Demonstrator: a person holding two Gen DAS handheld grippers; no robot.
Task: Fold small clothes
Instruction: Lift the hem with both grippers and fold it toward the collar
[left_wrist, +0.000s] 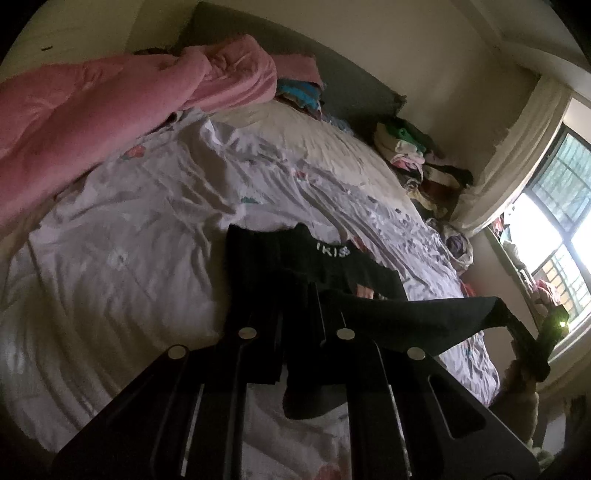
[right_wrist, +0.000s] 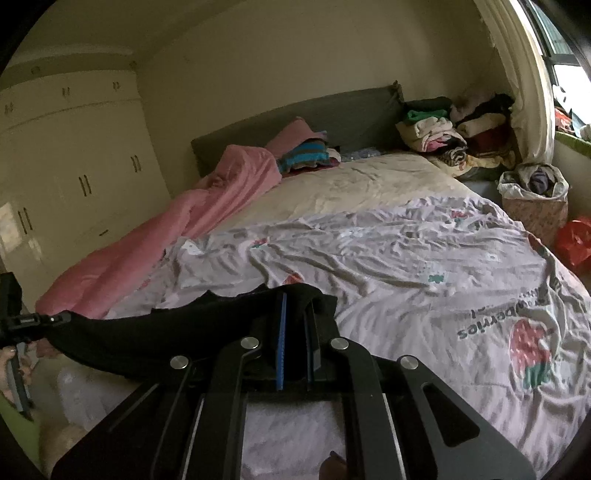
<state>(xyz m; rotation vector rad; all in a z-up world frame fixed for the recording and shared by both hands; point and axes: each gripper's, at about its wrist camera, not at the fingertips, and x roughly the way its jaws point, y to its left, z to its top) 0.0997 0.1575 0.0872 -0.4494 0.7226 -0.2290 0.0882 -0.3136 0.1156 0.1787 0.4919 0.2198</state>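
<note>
While the black garment (left_wrist: 369, 321) hangs stretched between both grippers above the strawberry-print sheet (right_wrist: 424, 258), I keep my right gripper (right_wrist: 295, 332) clenched on one end and my left gripper (left_wrist: 295, 295) clenched on the other, near the white-lettered waistband (left_wrist: 332, 251); hold tension even, lower both ends level onto the sheet, and release only once the cloth lies flat, since slack would likely wrinkle the fold
</note>
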